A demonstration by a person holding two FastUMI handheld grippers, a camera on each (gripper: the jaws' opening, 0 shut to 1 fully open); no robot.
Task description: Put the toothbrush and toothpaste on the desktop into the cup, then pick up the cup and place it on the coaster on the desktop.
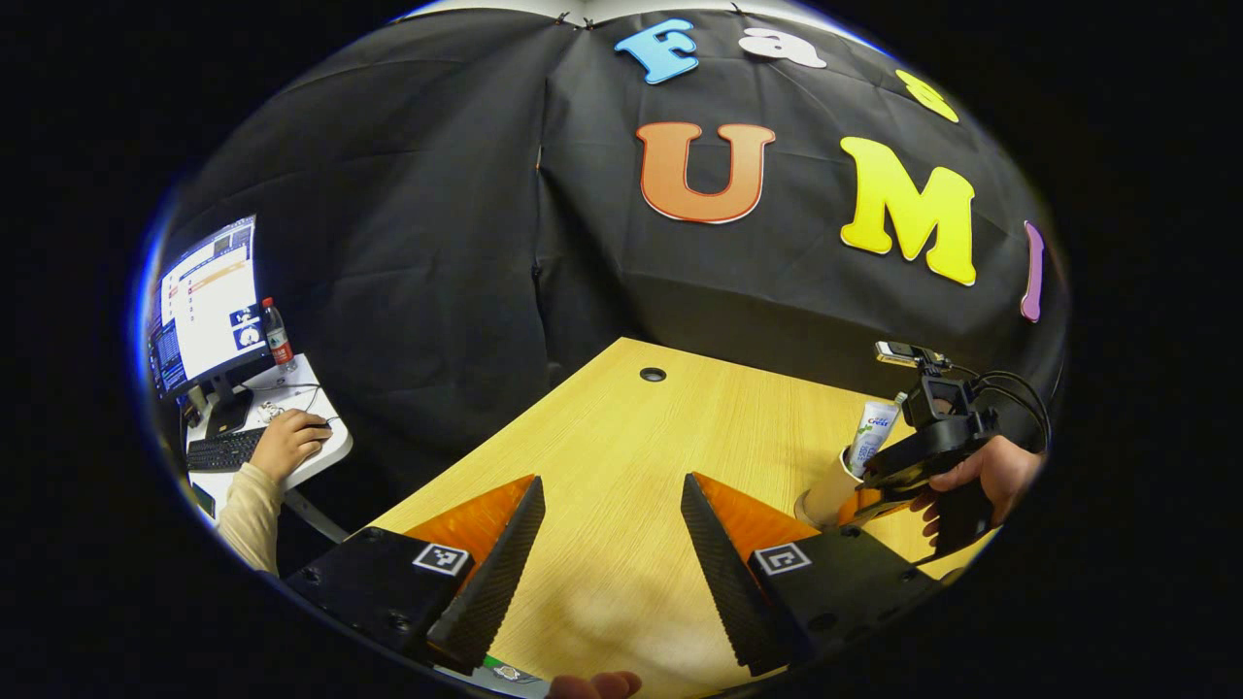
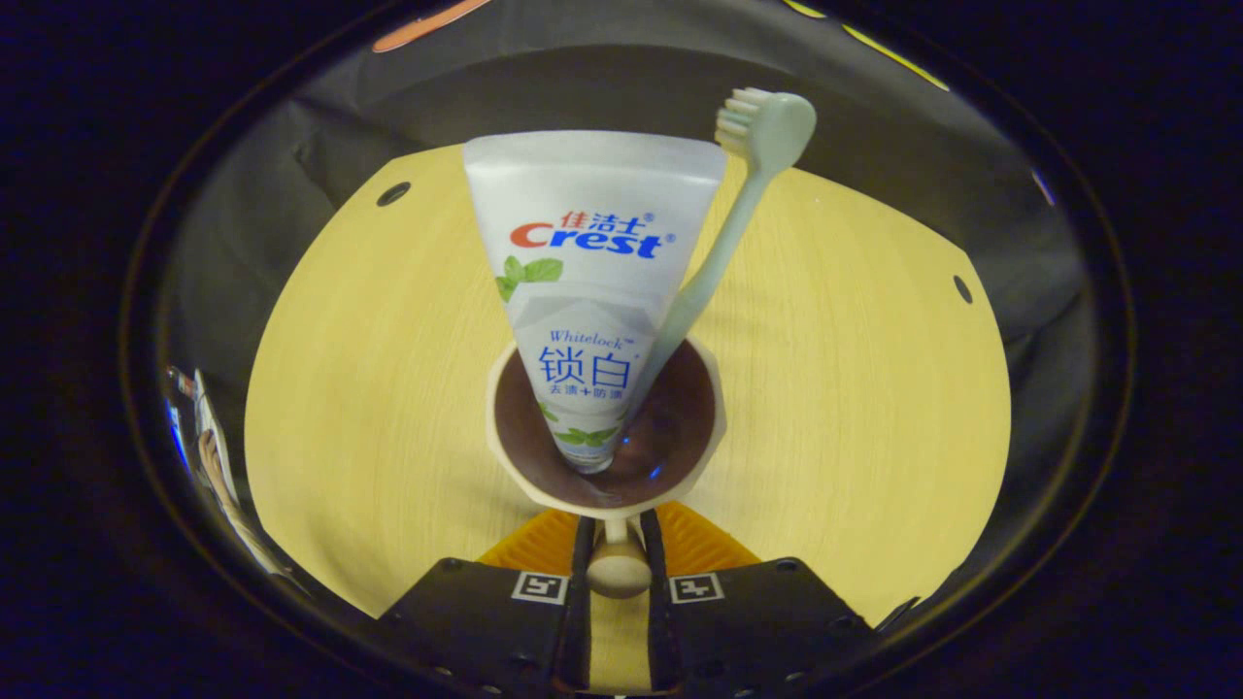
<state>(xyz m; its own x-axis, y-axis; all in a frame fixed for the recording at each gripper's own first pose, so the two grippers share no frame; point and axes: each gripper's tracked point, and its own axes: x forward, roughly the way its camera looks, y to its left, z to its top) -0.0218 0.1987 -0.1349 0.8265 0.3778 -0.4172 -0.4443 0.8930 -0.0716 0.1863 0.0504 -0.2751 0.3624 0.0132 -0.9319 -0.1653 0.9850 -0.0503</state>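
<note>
Pale wooden desktop (image 2: pixel 855 388): right gripper (image 2: pixel 616 558) pinched the cream cup's handle (image 2: pixel 618 568), white toothpaste tube (image 2: pixel 592 282) and mint toothbrush (image 2: pixel 738 214) upright inside; left gripper (image 1: pixel 612 544) gaped empty.

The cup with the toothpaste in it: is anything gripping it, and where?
Yes. The right gripper is shut on the cup by its handle, one finger on each side. The left gripper is open and holds nothing.
</note>
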